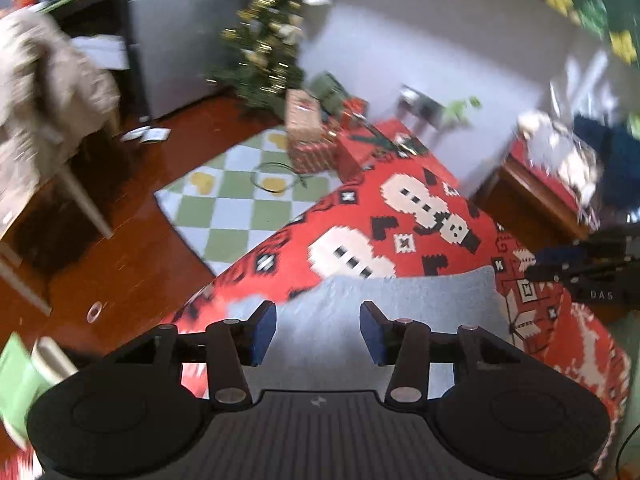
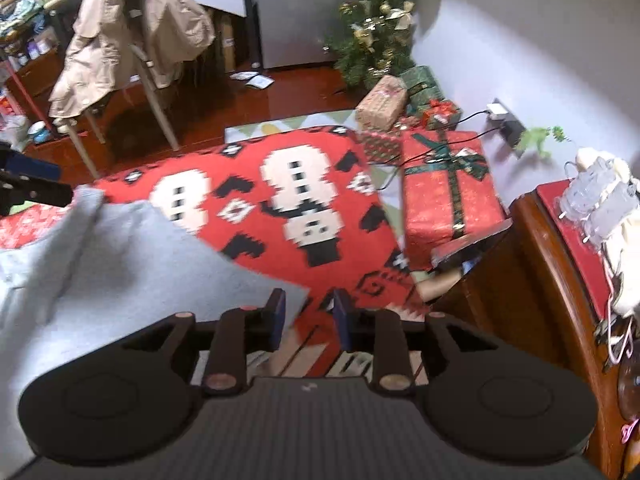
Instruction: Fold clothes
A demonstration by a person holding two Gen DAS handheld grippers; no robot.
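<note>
A light grey garment point(image 1: 400, 300) lies on a red patterned cloth point(image 1: 420, 208) covering the table. My left gripper point(image 1: 318, 332) is open and empty, hovering just above the garment's near part. In the right wrist view the same grey garment point(image 2: 100, 264) spreads to the left, and my right gripper point(image 2: 309, 320) is open and empty beside its right corner, over the red cloth point(image 2: 280, 200). The left gripper's fingers point(image 2: 32, 184) show at the far left edge, and the right gripper point(image 1: 588, 272) shows at the right edge of the left wrist view.
A large red gift box point(image 2: 448, 192) and smaller presents point(image 2: 380, 100) stand past the table by a Christmas tree point(image 2: 372, 28). A chair with a beige coat point(image 2: 128, 32) is at left. A wooden cabinet point(image 2: 560, 280) is at right. A checkered rug point(image 1: 240, 200) lies on the floor.
</note>
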